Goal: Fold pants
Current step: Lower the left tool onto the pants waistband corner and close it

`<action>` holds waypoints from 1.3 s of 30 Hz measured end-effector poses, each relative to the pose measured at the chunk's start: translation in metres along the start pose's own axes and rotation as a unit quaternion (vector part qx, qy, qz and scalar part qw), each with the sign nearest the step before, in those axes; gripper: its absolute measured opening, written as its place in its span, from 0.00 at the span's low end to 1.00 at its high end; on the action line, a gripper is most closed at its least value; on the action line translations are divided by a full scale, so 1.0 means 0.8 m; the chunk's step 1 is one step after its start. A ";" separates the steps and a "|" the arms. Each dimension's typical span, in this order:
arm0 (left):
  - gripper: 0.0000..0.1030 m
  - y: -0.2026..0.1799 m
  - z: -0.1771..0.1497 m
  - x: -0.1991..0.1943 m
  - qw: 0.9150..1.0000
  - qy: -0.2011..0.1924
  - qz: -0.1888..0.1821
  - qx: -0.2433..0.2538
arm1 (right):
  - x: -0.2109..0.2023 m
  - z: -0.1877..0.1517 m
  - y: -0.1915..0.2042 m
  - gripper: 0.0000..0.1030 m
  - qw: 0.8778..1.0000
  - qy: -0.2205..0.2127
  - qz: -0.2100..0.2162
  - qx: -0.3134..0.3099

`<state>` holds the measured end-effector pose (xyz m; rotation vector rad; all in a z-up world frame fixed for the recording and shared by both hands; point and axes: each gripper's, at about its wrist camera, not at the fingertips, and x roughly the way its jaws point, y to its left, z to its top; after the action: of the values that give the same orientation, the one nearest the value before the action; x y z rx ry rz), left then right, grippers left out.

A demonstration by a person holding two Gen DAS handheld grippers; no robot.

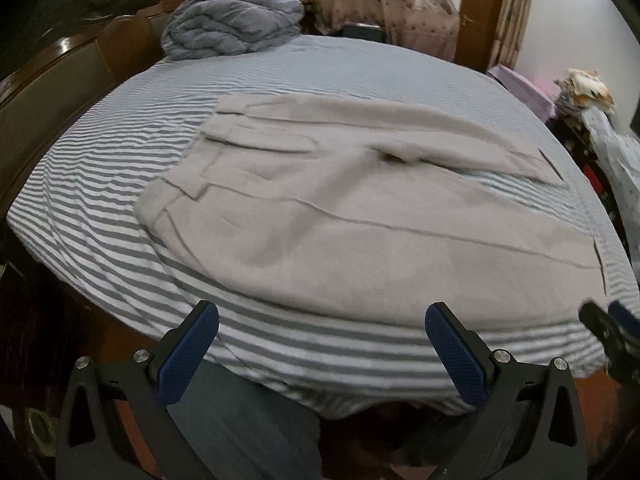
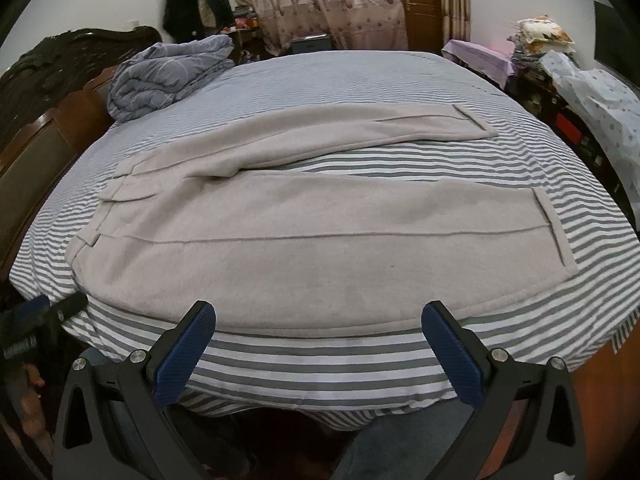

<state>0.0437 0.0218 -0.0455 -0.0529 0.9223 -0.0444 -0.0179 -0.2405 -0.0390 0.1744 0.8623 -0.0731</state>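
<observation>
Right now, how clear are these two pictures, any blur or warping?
Left wrist view: pants soft and smeared, the right gripper blurred at the edge. Right wrist view: sharper, seams readable. Both: fisheye bulges the striped bed, corners dark, light dim and even.

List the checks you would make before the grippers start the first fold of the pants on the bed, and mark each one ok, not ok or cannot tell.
1. Left gripper open and empty: ok.
2. Right gripper open and empty: ok.
3. Pants spread flat on the striped sheet, legs apart: ok, apart from a small wrinkle at the crotch.
4. Both hems in view: near leg hem and far leg hem, ok.
5. Waistband lying smooth: cannot tell, it looks layered.
6. Folded quilt clear of the pants: ok.
</observation>
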 end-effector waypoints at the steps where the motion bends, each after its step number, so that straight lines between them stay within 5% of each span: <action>1: 0.99 0.012 0.006 0.004 1.000 0.000 0.008 -0.009 | 0.004 0.000 0.002 0.99 1.000 0.002 0.004 -0.005; 13: 0.94 0.147 0.102 0.052 0.997 -0.012 0.055 -0.060 | 0.072 0.012 0.029 0.99 0.998 0.045 0.026 -0.019; 22: 0.74 0.212 0.219 0.115 0.995 0.015 -0.019 -0.097 | 0.116 0.048 0.054 0.99 0.998 0.054 0.023 -0.038; 30: 0.50 0.250 0.318 0.217 0.980 0.055 -0.107 -0.159 | 0.159 0.070 0.064 0.99 0.996 0.080 0.010 -0.044; 39: 0.47 0.276 0.347 0.310 0.963 0.101 -0.140 -0.207 | 0.209 0.121 0.071 0.99 0.994 0.097 0.021 -0.039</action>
<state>0.4178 0.2347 -0.0897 -0.5777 1.1110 -0.1211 0.1710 -0.2012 -0.0977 0.1272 1.0523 0.0176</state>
